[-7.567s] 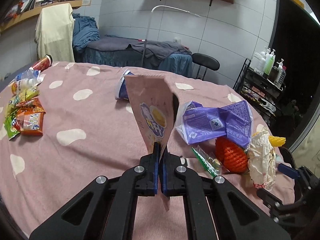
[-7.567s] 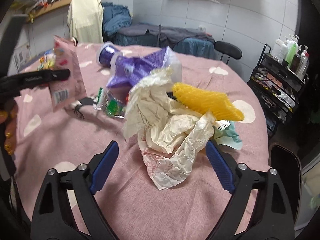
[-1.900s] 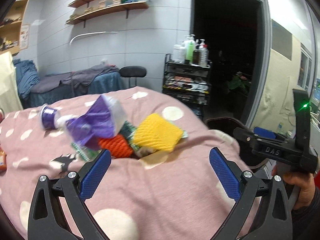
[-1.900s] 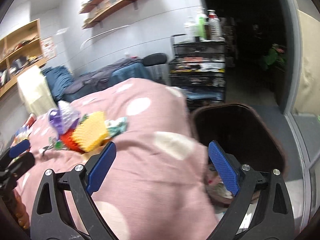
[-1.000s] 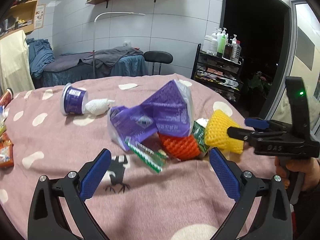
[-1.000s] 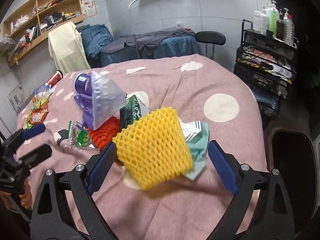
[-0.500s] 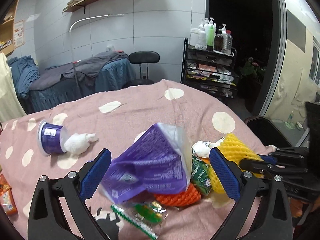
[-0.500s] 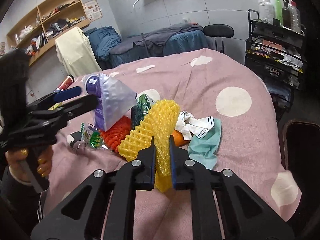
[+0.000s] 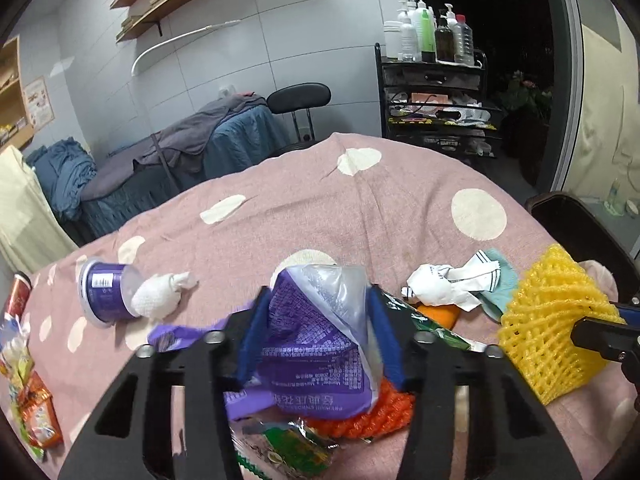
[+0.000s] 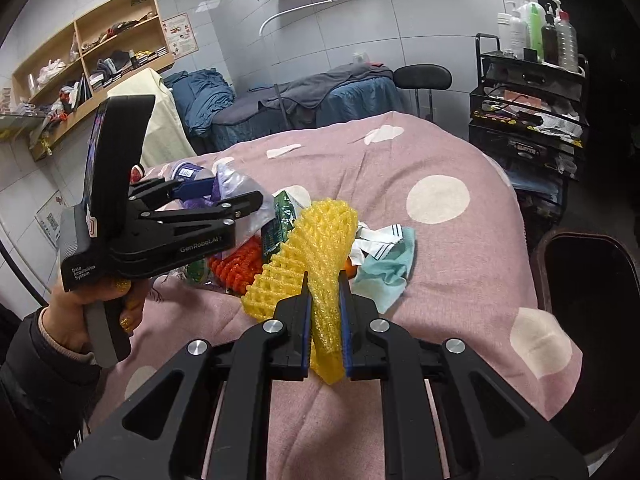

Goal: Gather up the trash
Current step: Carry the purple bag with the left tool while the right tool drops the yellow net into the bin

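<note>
A pile of trash lies on the pink spotted tablecloth [image 9: 400, 208]. Upright between the blue pads of my left gripper [image 9: 320, 308] stands a purple plastic bag [image 9: 316, 344]; the jaws are closing and both pads touch its sides. The right wrist view shows that gripper [image 10: 234, 194] from the side, a hand on its grip. My right gripper [image 10: 324, 320] is shut on a yellow foam net [image 10: 316, 240], squeezed flat between the pads. The net [image 9: 552, 328] also shows at the right of the left wrist view. Under the bag lie an orange foam net [image 9: 372, 412] and a green wrapper [image 9: 288, 448].
White crumpled paper [image 9: 444, 284] and a teal sheet [image 10: 388, 272] lie beside the pile. A tipped purple cup [image 9: 104, 292] with tissue lies at the left, snack packets [image 9: 36, 412] further left. A dark bin [image 10: 592, 280] stands past the table's right edge.
The left jaws have come in from wide open onto the purple bag. The right gripper, open a second ago, closed on the yellow net and has drawn it back a little.
</note>
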